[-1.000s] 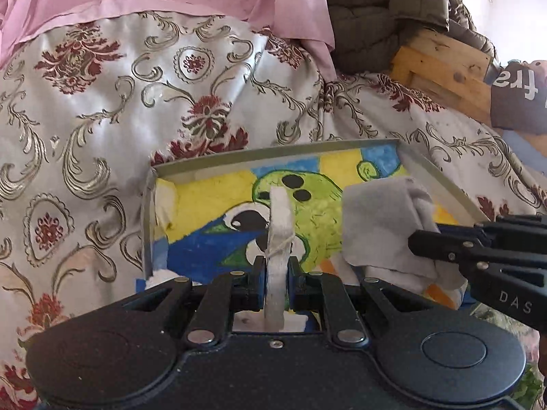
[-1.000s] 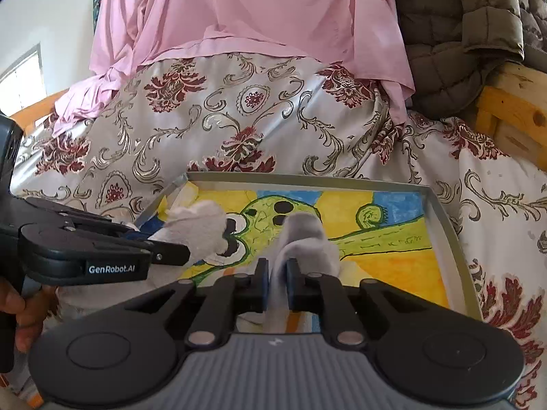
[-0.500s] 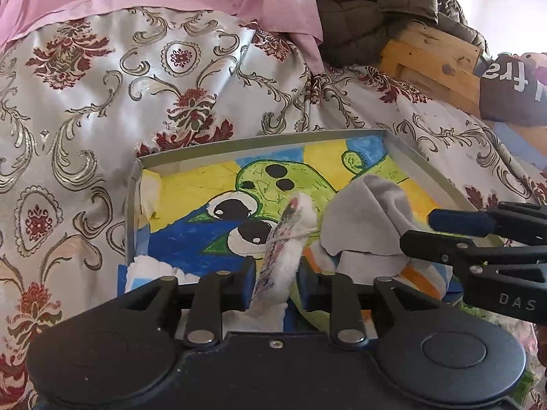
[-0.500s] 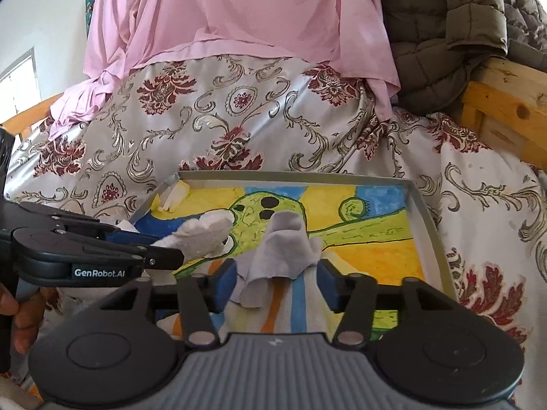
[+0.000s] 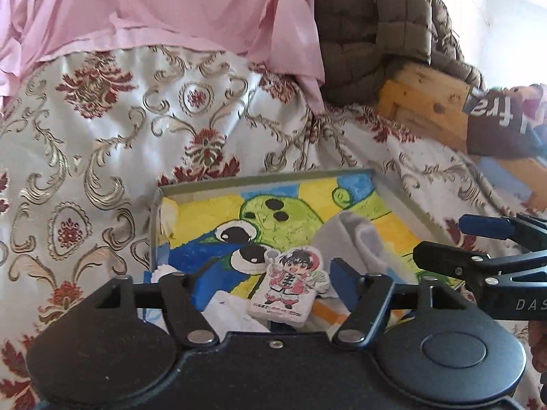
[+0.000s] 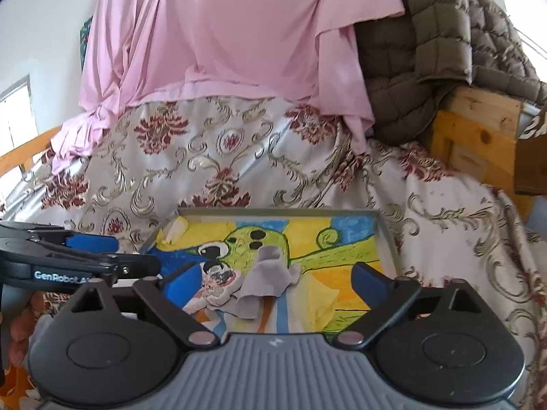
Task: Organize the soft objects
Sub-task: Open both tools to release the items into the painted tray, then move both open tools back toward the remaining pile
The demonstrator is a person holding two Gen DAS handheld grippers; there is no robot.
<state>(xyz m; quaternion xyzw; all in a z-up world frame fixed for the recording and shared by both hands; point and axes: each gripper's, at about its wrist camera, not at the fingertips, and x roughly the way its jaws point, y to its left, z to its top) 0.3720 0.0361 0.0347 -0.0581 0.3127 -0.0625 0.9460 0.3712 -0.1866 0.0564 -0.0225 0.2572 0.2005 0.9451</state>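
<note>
A grey tray (image 5: 263,177) with a painted green cartoon creature on its floor lies on the floral bedspread; it also shows in the right wrist view (image 6: 386,239). A small flat white pillow with a cartoon figure (image 5: 290,285) lies in the tray between my left gripper's (image 5: 263,282) open fingers, untouched. A grey cloth (image 6: 268,282) lies crumpled in the tray between my right gripper's (image 6: 275,282) open fingers, free of them. The cloth also shows in the left wrist view (image 5: 355,242). White cloth (image 5: 236,314) lies at the tray's near edge.
A floral satin bedspread (image 5: 102,136) covers the bed. A pink sheet (image 6: 222,34) and a brown quilted jacket (image 6: 444,51) hang behind. A wooden bed frame (image 5: 427,109) stands at the right. The right gripper's body (image 5: 485,259) crosses the left wrist view.
Both grippers have opened. The left let go of the white pillow, which now lies flat face up. The right let go of the grey cloth. Both have drawn back from the tray.
</note>
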